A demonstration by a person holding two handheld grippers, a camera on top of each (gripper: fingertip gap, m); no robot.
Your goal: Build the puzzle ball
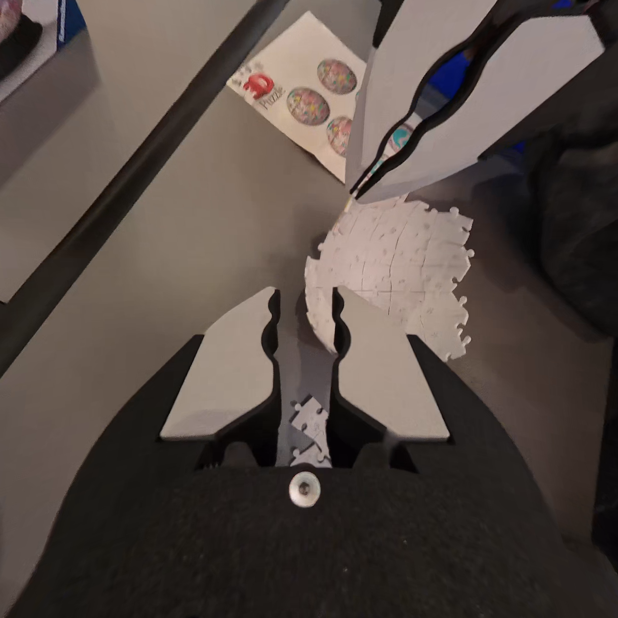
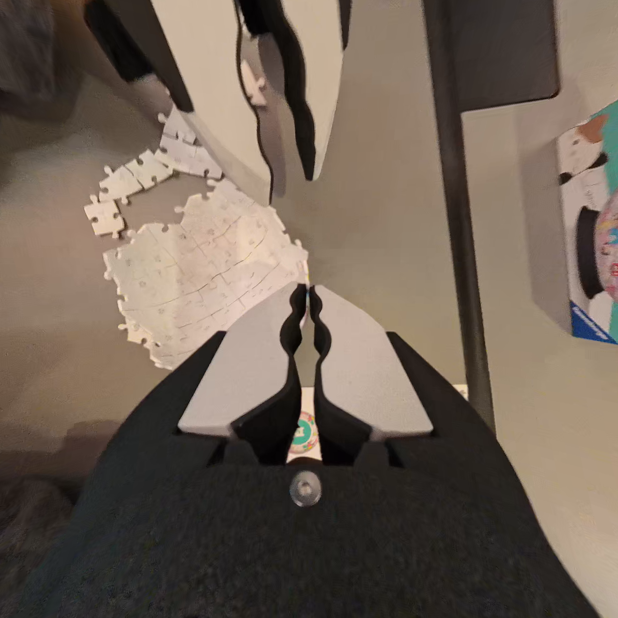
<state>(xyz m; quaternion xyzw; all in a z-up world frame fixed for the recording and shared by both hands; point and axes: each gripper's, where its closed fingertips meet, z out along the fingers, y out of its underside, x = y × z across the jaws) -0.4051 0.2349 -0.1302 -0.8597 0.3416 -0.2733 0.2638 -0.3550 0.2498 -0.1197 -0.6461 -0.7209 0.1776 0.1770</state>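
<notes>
Tongs in my right hand (image 2: 308, 290) are pinched nearly closed on the rim of the curved puzzle shell (image 2: 200, 277), which sits mid-bench (image 1: 187, 214); my left tongs (image 1: 305, 296) gape empty beside its other edge. Pinching harder or twisting could, I judge, pop the joints, and the loose strip of pieces (image 2: 140, 174) just beside it could get knocked.

Bare worktop (image 2: 374, 234) lies open between the curved puzzle shell (image 2: 200, 277) and the dark bar (image 2: 458, 234). Just beside the shell, a strip of joined pieces (image 2: 140, 174) and the leaflet (image 1: 301, 83) crowd the surface. The box (image 2: 592, 234) blocks the room beyond the bar.
</notes>
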